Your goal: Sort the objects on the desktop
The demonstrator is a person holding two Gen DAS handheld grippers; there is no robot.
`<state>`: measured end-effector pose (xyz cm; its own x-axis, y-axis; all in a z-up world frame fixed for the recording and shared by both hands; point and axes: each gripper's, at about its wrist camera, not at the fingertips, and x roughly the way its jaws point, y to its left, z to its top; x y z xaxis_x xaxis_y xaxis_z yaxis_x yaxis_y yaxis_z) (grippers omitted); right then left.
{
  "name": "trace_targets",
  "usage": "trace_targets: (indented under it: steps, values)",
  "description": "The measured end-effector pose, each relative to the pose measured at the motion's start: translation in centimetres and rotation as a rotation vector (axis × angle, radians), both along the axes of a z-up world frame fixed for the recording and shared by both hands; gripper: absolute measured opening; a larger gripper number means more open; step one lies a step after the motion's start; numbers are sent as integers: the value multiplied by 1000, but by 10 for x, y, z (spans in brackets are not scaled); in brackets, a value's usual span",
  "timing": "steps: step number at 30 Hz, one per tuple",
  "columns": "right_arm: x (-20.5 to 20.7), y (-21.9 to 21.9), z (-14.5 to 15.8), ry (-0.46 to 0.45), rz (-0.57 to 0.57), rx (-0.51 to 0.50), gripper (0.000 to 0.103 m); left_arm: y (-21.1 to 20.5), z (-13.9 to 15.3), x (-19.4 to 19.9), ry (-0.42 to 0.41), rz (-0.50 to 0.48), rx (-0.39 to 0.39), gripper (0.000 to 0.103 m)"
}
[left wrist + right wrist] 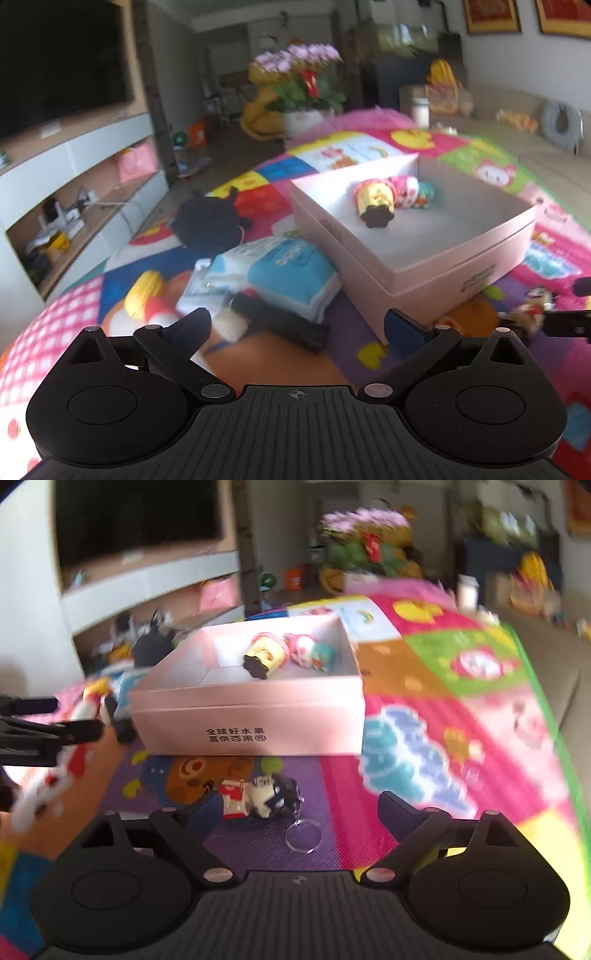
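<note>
Both tools are standing spread wide with nothing pinched: the left tool (pixel 295 325) at lower centre, the right tool (pixel 295 812) likewise. The pink box (pixel 251 716) is sitting mid-frame on the colourful play mat (pixel 461 709), holding small dolls (pixel 266 655). A figurine (pixel 258 797) is lying just before the right tool, a clear ring (pixel 303 835) beside it. The wipes pack (pixel 273 273) and a black remote (pixel 284 325) are crowding the left tool's front.

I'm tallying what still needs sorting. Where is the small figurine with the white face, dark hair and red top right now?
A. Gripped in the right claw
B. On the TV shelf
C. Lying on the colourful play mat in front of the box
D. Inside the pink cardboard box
C: the small figurine with the white face, dark hair and red top lies on the colourful play mat in front of the pink cardboard box, with the open right claw not touching it.
</note>
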<state>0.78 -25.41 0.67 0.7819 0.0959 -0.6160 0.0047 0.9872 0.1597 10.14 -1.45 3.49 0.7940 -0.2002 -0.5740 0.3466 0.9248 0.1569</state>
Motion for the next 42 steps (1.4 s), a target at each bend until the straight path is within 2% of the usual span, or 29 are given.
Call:
trace_targets:
  steps: [2, 4, 6, 11, 13, 14, 15, 17, 21, 24, 27, 29, 35, 37, 39, 41, 42]
  values:
    - [-3, -5, 1, -25, -28, 15, 92, -3, -6, 15, 22, -18, 24, 102]
    - [-9, -7, 1, -65, -35, 28, 102, -6, -12, 28, 35, -28, 52, 102]
    - [-11, -7, 0, -74, -19, 36, 102, -9, -19, 37, 44, -20, 82, 102]
    - [-4, -9, 0, -56, -18, 49, 102, -12, -25, 43, 42, -7, 99, 102]
    - [-4, -9, 1, -52, -18, 53, 103, -13, -24, 42, 38, -8, 105, 95]
    - [-4, -9, 1, -51, -16, 53, 103, -13, -24, 42, 43, -8, 111, 81]
    - [-5, -8, 1, -50, -16, 52, 103, -14, -25, 42, 36, 0, 126, 76]
    - [-5, -8, 0, -49, -19, 54, 103, -14, -24, 42, 28, 2, 139, 75]
    - [-5, -8, 0, -47, -24, 55, 103, -10, -21, 39, 32, 5, 127, 61]
    - [-4, -8, 0, -45, -25, 56, 103, -8, -22, 36, 66, 2, 111, 53]
    - [-4, -9, -1, -45, -27, 58, 103, -3, -25, 29, 86, 27, 100, 53]
    - [-5, -9, -1, -45, -29, 59, 103, 3, -24, 21, 117, 27, 49, 53]
    - [-3, -7, -1, -35, -36, 50, 103, 10, -22, -26, 185, -53, -55, 56]
    - [-3, -6, -1, -34, -36, 46, 103, 11, -20, -41, 203, -89, -101, 61]
    - [-3, -6, -2, -31, -37, 42, 103, 10, -18, -50, 201, -116, -129, 72]
    - [-2, -5, -2, -27, -38, 40, 103, 10, -16, -52, 183, -103, -130, 81]
    - [-2, -5, -2, -25, -37, 38, 103, 9, -16, -49, 168, -81, -116, 82]
